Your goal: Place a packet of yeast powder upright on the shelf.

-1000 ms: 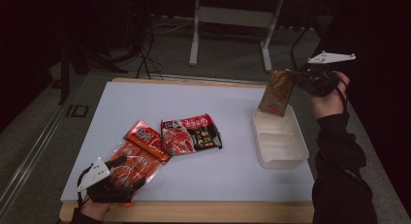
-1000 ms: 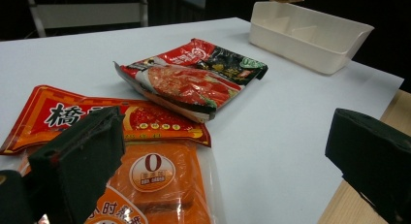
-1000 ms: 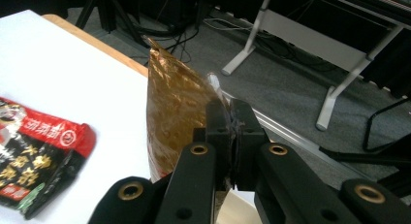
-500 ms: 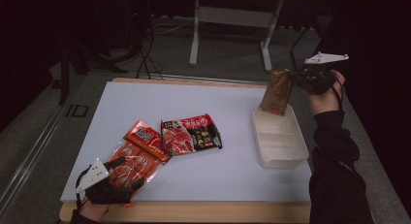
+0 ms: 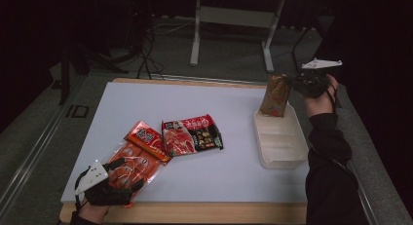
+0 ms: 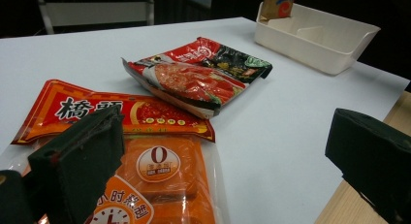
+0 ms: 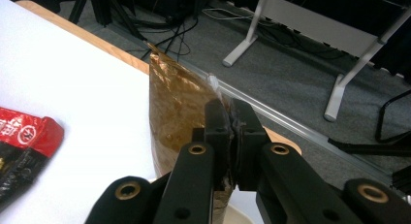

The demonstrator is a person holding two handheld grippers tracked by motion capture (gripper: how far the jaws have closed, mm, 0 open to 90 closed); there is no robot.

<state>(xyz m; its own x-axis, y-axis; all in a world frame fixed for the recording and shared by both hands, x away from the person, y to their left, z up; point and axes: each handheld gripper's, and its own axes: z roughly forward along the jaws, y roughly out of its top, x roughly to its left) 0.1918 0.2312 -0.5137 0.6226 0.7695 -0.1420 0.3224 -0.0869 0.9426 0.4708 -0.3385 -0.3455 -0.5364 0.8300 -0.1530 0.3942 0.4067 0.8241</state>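
Observation:
A brown foil packet (image 5: 275, 94) hangs upright at the far end of the white divided tray (image 5: 281, 152), and my right gripper (image 5: 298, 83) is shut on its top edge. In the right gripper view the jaws (image 7: 231, 118) pinch the packet (image 7: 179, 107) tightly. From the left gripper view the packet's lower part (image 6: 278, 2) stands behind the tray's far wall (image 6: 334, 44). My left gripper (image 5: 122, 178) rests open at the near left, over an orange clear-wrapped packet (image 5: 134, 159). One jaw lies above that packet (image 6: 165, 170), the other near the table's wooden edge.
A red packet with large characters (image 5: 146, 137) overlaps the orange one. A red and black packet (image 5: 192, 134) lies mid-table, also ahead of the left gripper (image 6: 198, 73). The white table top has a wooden rim (image 5: 195, 213). Desk legs and cables stand on the floor beyond.
My right gripper has sunk a little with the brown packet, toward the tray's far end. The left gripper and the packets on the table have stayed where they were.

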